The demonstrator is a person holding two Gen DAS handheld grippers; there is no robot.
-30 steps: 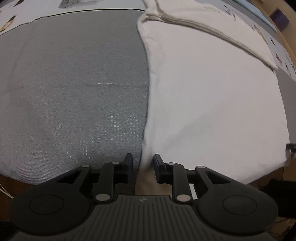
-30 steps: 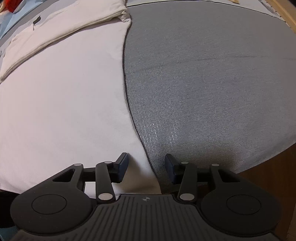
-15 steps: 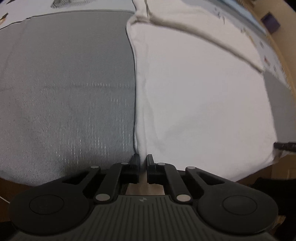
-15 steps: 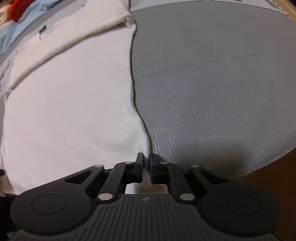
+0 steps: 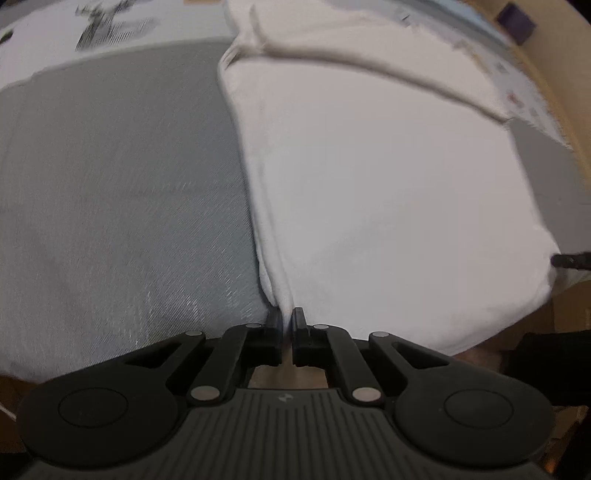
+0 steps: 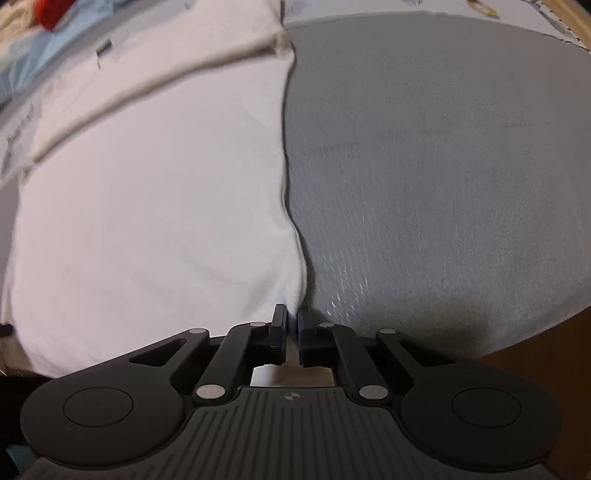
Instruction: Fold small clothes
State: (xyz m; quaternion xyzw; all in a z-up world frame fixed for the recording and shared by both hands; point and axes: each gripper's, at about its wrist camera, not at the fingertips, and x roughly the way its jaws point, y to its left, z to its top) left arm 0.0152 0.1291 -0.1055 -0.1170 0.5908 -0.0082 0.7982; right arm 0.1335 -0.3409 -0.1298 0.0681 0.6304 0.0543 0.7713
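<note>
A white garment lies spread on a grey mat, with a folded band across its far end. My left gripper is shut on the garment's near left corner, and the cloth rises in a small ridge from the jaws. In the right wrist view the same garment lies left of the grey mat. My right gripper is shut on the garment's near right corner. The right gripper's tip shows at the far right edge of the left wrist view.
The mat's near edge ends just in front of both grippers, with brown floor below. Patterned light cloth lies beyond the mat. Blue and red fabric sits at the far left.
Both grippers went from open, astride the garment's near corners, to shut on them. The corners now lift slightly and the edges pucker toward the jaws.
</note>
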